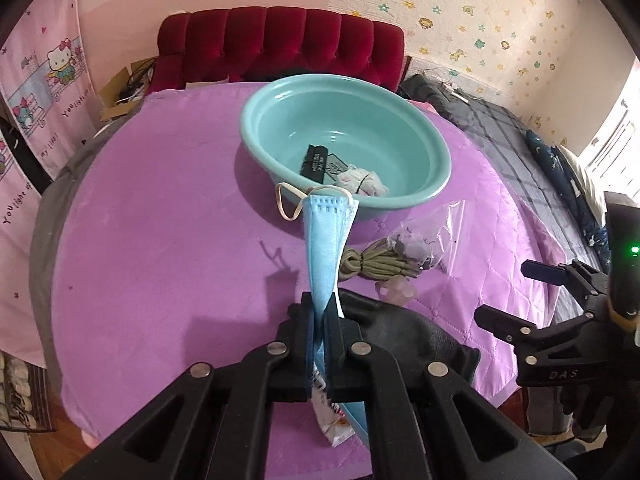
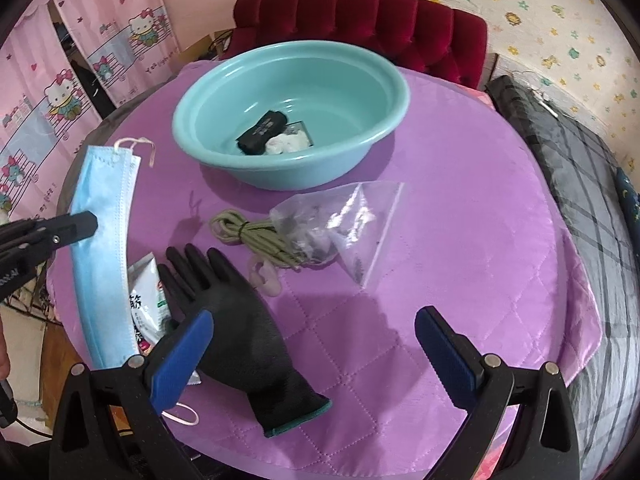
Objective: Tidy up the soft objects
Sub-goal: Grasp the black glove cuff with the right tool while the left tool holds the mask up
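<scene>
Your right tongs (image 1: 516,294) carry the letters "DAS" on the frame, seen from the left wrist. The pink curtain (image 1: 36,120) behind the counter (image 2: 460,240) reads "You light up my life" beside a cartoon cat. A white packet (image 2: 146,300) lies just left of the glove (image 2: 244,328), printed with characters too small to read in full.

The teal basin (image 2: 372,80) sits at the far side of the purple counter. Inside it lie a black folded item (image 2: 262,130) with small white print you cannot make out, and a white crumpled cloth (image 2: 286,144) touching it.

Your left tongs (image 1: 320,320) are clenched on the blue mask (image 1: 326,240), which hangs lifted above the counter's left side, its ear loops near the basin's rim in the left view.

Your right tongs (image 2: 316,344) are spread wide, grasping nothing, above the black glove that lies flat on the counter. Between glove and basin lie a coiled olive cord (image 2: 256,236) and a clear bag (image 2: 352,224) with dark bits inside, touching each other.
</scene>
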